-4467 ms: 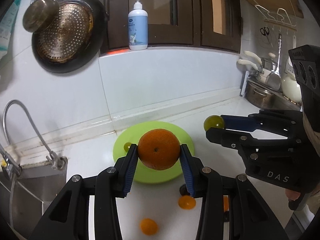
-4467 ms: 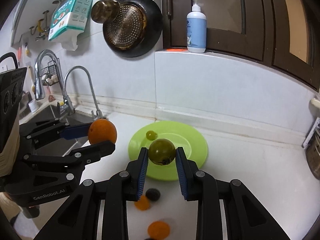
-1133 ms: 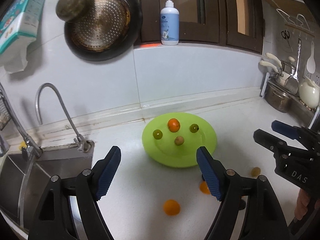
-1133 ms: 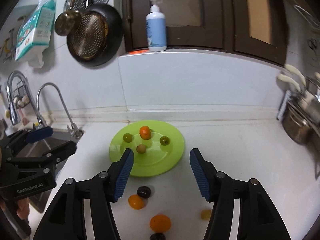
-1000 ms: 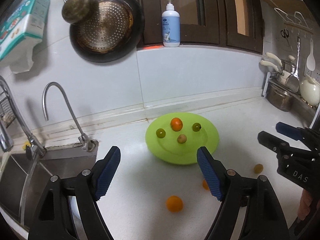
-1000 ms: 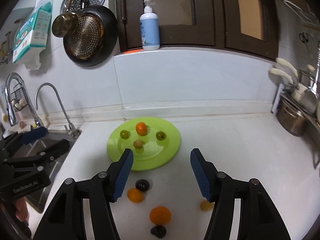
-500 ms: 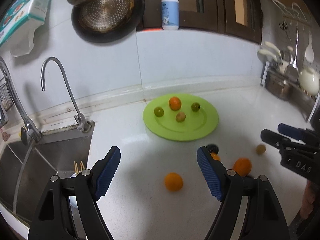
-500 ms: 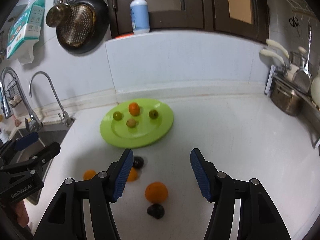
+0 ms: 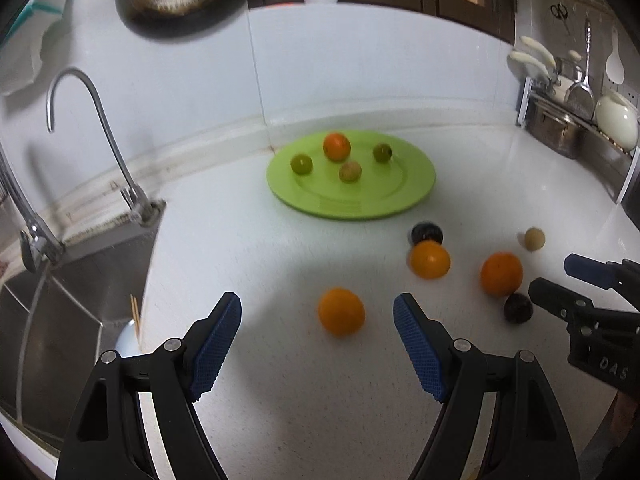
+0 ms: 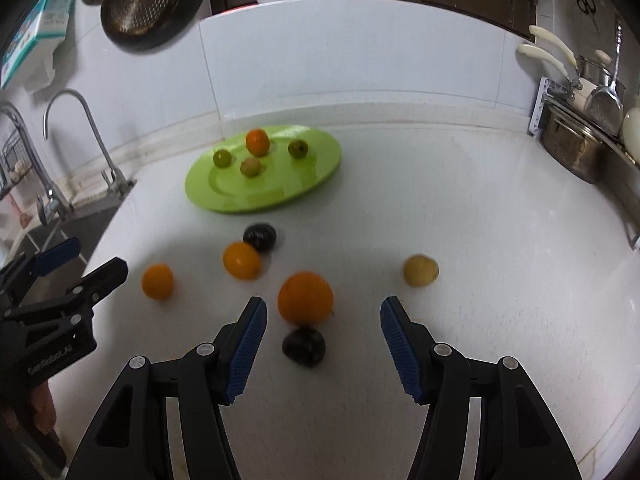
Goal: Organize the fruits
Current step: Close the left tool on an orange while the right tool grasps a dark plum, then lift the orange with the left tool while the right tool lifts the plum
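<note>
Tools: left tool [image 9: 318, 334] wide open, empty; right tool [image 10: 322, 336] likewise. Green plate [image 9: 404, 196] on tabletop [image 10: 500, 240]: four fruits. Six fruits loose nearby.

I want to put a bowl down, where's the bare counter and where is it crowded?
Bare: the counter right of the green plate, up to the metal pot, and the strip between the sink and plate. Crowded: in front of the plate, where six loose fruits cluster around the large orange.
</note>
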`<state>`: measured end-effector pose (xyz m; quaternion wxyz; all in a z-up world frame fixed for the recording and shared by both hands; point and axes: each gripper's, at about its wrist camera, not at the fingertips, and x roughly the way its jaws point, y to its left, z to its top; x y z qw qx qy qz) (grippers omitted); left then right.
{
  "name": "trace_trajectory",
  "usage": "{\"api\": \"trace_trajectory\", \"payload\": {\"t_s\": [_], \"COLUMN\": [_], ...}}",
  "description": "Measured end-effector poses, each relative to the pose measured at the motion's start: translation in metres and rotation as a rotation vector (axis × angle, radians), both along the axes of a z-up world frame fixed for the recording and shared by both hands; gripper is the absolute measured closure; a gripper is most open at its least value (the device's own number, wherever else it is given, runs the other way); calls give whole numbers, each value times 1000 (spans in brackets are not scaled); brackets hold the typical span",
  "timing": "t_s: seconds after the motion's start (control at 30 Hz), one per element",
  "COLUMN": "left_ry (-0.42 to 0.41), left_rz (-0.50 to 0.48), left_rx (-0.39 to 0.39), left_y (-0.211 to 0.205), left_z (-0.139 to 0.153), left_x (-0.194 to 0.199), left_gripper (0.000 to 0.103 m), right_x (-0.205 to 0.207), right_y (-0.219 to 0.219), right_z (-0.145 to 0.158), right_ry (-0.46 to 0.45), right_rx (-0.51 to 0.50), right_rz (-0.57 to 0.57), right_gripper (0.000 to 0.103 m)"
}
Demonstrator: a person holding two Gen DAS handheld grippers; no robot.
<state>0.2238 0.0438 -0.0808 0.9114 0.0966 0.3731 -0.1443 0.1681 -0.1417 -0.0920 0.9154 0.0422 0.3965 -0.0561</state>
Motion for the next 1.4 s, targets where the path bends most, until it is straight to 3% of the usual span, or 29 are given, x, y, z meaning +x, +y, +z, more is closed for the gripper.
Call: {"api": "trace_trajectory", "payload": {"t_s": [0.3, 0.4, 0.9, 1.4], "left_ry": [64, 83, 134, 98], "left_rz": [-3, 0, 0, -19], "left_rx": [-5, -12, -58, -45], "left_y": [-3, -4, -14, -15], "left_z": [-21, -25, -34, -27], "left_x": [7, 11, 29, 19], "left_gripper": [32, 34, 65, 70], "right_x": [-2, 1, 9, 5], "right_y": [6, 6, 4, 6], "right_z": [-17, -21, -34, -27], "right_ry": [40, 48, 87, 68], "right_rx": [8, 14, 61, 70], "right_rz": [48, 51, 66, 87], "right_gripper": [44, 50, 68, 73]}}
